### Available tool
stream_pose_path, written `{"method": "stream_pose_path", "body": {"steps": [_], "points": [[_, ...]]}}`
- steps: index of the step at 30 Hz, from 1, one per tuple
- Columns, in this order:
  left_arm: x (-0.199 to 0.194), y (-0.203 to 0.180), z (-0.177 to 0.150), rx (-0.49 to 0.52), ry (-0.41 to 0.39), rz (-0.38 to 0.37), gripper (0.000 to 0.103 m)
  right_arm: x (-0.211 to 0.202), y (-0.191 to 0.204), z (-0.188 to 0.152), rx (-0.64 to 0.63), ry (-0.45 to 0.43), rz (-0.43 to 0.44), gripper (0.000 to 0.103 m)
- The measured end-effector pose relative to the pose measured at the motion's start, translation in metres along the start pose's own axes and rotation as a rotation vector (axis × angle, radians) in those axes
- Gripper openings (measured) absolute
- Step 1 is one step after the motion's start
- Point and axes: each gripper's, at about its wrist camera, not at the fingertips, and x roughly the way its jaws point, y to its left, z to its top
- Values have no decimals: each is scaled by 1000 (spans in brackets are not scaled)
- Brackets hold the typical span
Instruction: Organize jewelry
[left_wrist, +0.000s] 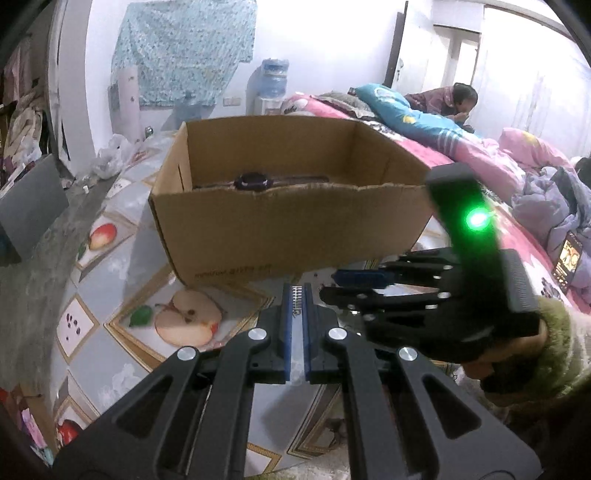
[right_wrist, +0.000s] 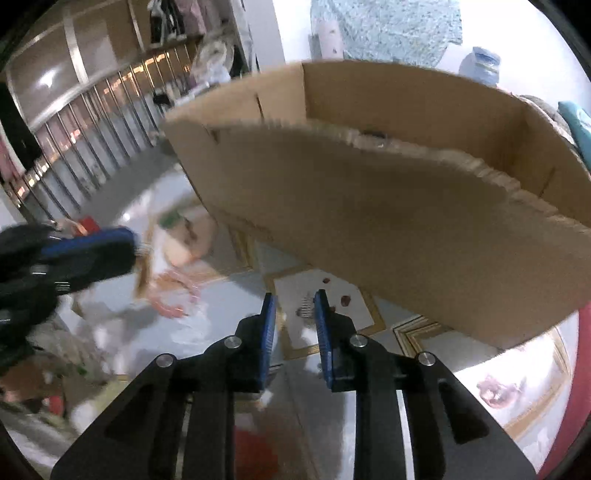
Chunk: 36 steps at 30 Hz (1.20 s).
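The left gripper (left_wrist: 297, 295) has its blue pads pressed together on a small silvery, ridged piece of jewelry (left_wrist: 296, 303) that shows as a narrow strip between them; it is too thin a sliver to say what kind of piece it is, perhaps a chain or clasp. It hangs just above the fruit-printed tablecloth (left_wrist: 110, 273), in front of the near wall of an open cardboard box (left_wrist: 280, 229) that stands toward the far edge of the surface. Inside the box, against its near wall, lies a dark watch (left_wrist: 251, 181) with its strap stretched out flat to both sides. The right gripper (right_wrist: 294, 317) has its blue pads spread with a clear gap and nothing between them, and it points at the tablecloth just below the box's near right corner. In the left wrist view the right gripper sits just beside the left one, on its right, with a green light glowing on its body. The right wrist view is smeared by motion blur. Beyond the table's right edge lies a bed (left_wrist: 491, 162) with pink and blue bedding.
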Motion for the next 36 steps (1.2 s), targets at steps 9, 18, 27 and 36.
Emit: {"method": "stream_pose_path", "body": {"steps": [9,18,27,36], "points": [[0,6,-4,-16,3,21,4,8,-8,5,16,19,19,3],[-8,9,-1,-17,-24,21,4,-38,-30,10,151,-72,131,2],[-28,5,21,0,-93,-13,4,-98,-32,30,142,-216,150,2],[-11,-1,86,53,-151,-64,4,-113,-55,73,184,-290,123,2]]}}
